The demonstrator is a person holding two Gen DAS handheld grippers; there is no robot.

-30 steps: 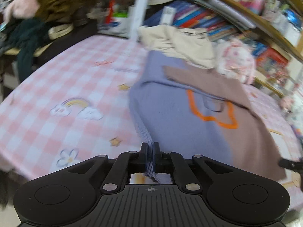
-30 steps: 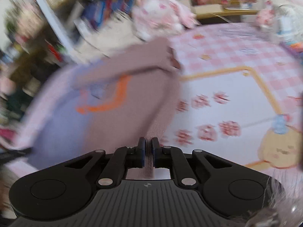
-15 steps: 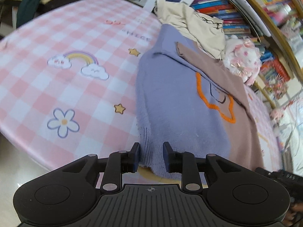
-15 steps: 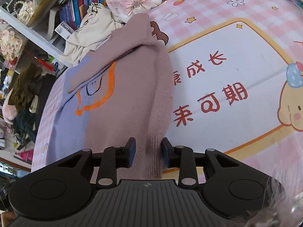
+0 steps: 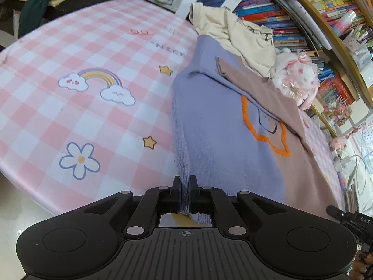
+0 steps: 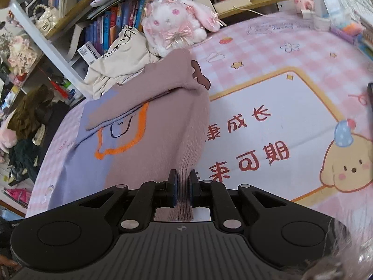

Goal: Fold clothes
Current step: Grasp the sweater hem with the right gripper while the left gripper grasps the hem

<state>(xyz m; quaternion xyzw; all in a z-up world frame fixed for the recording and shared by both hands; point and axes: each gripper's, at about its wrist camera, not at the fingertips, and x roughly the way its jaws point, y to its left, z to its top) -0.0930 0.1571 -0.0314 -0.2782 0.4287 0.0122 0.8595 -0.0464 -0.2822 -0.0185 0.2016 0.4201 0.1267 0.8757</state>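
A knitted sweater [image 5: 223,140], half lilac and half mauve with an orange outline on its front, lies lengthwise on the pink checked tablecloth [image 5: 70,107]. Its sleeves are folded in over the body. My left gripper [image 5: 185,184] is shut on the ribbed hem at the lilac corner. In the right wrist view the same sweater [image 6: 149,144] runs away from me, and my right gripper [image 6: 183,182] is shut on the ribbed hem at the mauve corner. Both corners are pinched up into a ridge between the pads.
A cream garment [image 5: 235,32] is heaped at the sweater's far end, beside a pink-and-white plush rabbit [image 6: 174,25]. Bookshelves [image 5: 291,23] line the far side. Dark clothes [image 5: 35,2] hang beyond the table's left end. The table edge runs just below my grippers.
Both grippers let go of the hem, stood open half a second ago, and have shut on it again. The left gripper moved down towards the table and rolled.
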